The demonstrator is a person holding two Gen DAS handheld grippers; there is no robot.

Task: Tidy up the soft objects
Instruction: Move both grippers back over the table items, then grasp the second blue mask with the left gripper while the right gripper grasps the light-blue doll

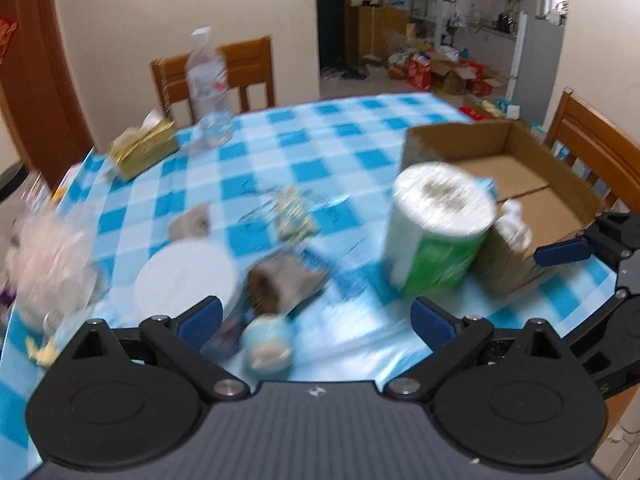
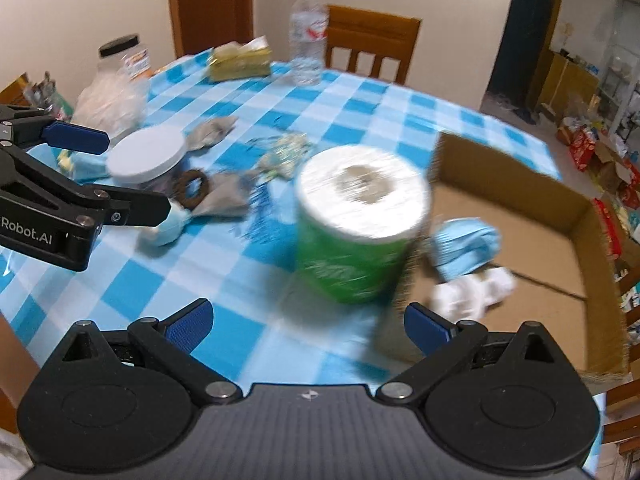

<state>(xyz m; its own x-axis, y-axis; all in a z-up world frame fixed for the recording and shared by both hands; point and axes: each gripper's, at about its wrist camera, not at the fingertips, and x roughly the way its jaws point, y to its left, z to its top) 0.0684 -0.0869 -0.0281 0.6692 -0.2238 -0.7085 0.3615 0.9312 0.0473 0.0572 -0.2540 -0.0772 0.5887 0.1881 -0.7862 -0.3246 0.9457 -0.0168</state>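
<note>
My left gripper (image 1: pixel 316 324) stands open over the checked tablecloth. A small light-blue plush toy (image 1: pixel 268 344) lies on the cloth low between its fingers, and the pads do not press on it. A toilet roll in green wrap (image 1: pixel 436 236) stands upright against the cardboard box (image 1: pixel 460 140). My right gripper (image 2: pixel 308 326) is open with nothing between its fingers, and the toilet roll (image 2: pixel 360 224) stands just ahead of it. Inside the box (image 2: pixel 500 162) lie a blue face mask (image 2: pixel 466 248) and a crumpled white soft thing (image 2: pixel 472 292). The left gripper (image 2: pixel 134 176) shows at the left, its lower finger beside the plush toy (image 2: pixel 168 228).
A white-lidded jar (image 2: pixel 146 156), a brown ring (image 2: pixel 192 188), grey-brown pouches (image 2: pixel 224 200) and a shiny wrapper (image 2: pixel 284 152) lie mid-table. Farther back are a gold tissue pack (image 2: pixel 240 62), a water bottle (image 2: pixel 308 32), a black-lidded jar (image 2: pixel 120 56) and a plastic bag (image 2: pixel 112 100). Wooden chairs ring the table.
</note>
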